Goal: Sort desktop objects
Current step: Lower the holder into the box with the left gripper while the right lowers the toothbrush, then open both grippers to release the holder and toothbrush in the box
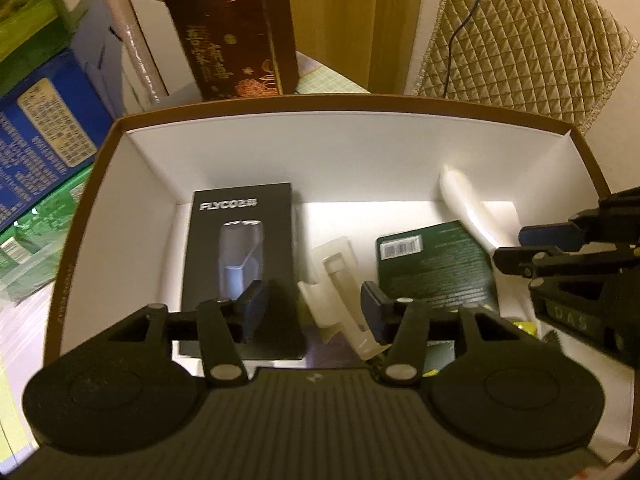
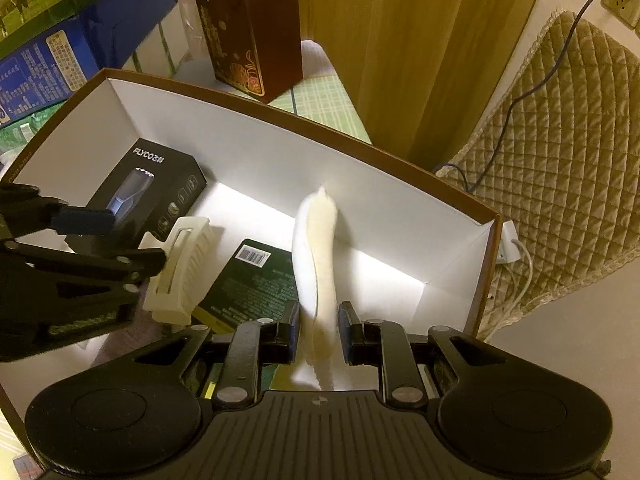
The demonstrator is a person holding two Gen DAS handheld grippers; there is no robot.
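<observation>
Sorting looks well along: the shaver box (image 1: 240, 268), dark green box (image 1: 436, 268) and white clip (image 1: 340, 292) lie in the big box (image 1: 320, 140), left gripper (image 1: 312, 300) part-open around the clip, right gripper (image 2: 319, 332) clamped on the white comb (image 2: 316, 264) above the floor.

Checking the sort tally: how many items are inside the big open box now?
4. FLYCO shaver box at left; white slotted plastic holder mid-floor between the left gripper jaws; dark green packet right; curved white piece gripped by the right gripper. More may hide beneath the grippers.
</observation>
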